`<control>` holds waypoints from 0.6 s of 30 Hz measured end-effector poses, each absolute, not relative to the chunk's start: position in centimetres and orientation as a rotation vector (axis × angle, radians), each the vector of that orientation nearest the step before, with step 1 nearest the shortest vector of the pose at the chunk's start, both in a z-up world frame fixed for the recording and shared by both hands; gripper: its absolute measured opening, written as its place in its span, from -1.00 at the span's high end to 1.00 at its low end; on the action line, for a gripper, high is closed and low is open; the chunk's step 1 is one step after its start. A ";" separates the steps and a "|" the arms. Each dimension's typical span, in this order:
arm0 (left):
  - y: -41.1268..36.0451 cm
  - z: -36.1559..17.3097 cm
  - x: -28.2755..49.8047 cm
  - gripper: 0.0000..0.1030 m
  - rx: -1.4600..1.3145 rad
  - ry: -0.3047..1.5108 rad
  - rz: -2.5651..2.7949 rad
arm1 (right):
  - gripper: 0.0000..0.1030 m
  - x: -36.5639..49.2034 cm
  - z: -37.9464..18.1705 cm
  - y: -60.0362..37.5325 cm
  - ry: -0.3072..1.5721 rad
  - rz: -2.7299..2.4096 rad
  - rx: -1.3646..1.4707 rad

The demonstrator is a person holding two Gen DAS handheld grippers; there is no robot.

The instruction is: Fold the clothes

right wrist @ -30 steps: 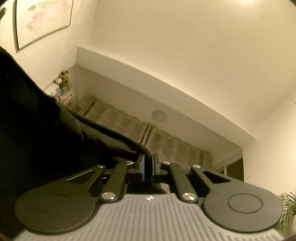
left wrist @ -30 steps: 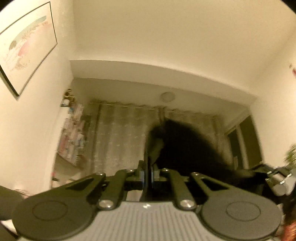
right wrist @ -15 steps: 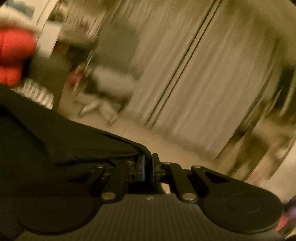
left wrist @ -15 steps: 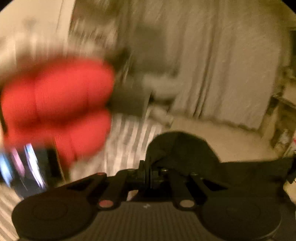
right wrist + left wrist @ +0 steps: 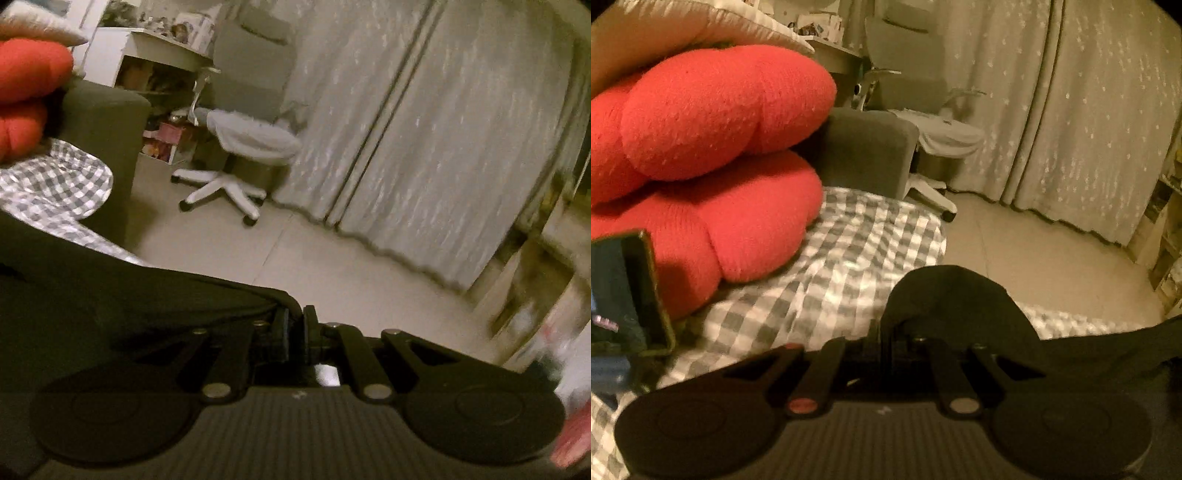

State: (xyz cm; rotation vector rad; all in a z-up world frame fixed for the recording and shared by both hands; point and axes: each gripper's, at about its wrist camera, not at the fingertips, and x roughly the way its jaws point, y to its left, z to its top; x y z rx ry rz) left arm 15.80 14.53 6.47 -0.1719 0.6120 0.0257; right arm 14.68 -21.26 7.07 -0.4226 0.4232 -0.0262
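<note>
The left gripper (image 5: 886, 332) and the right gripper (image 5: 295, 325) are both pinched tight on the black garment (image 5: 110, 295). It hangs between them over the checked bedsheet (image 5: 849, 258). It looks soft, light and floppy, so edges or corners are best to grab.

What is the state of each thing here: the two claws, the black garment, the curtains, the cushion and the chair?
Left claw: shut on the black garment.
Right claw: shut on the black garment.
Black garment: held at two points, stretched between the claws, above the checked bed cover.
Curtains: drawn closed.
Red cushion: resting on the bed cover.
Office chair: upright, with a white cloth over its seat.
</note>
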 end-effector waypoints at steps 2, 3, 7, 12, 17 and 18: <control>14.1 6.8 16.6 0.92 -0.147 0.611 0.029 | 0.89 15.3 8.1 -20.9 0.403 -0.035 -0.404; 13.8 6.9 17.2 0.92 -0.121 0.614 0.034 | 0.89 15.6 8.6 -20.7 0.394 -0.039 -0.395; 12.8 5.2 19.9 0.87 -0.030 0.712 0.056 | 0.83 18.3 6.0 -20.0 0.553 -0.014 -0.401; 14.7 3.2 20.3 0.76 -0.118 0.714 0.069 | 0.64 20.4 2.8 -23.1 0.685 -0.009 -0.204; 13.8 4.2 21.3 0.89 -0.046 0.665 0.076 | 0.64 20.2 3.5 -24.6 0.608 -0.028 -0.156; 13.4 4.2 21.7 0.93 -0.030 0.663 0.067 | 0.64 20.2 4.0 -24.6 0.596 -0.022 -0.147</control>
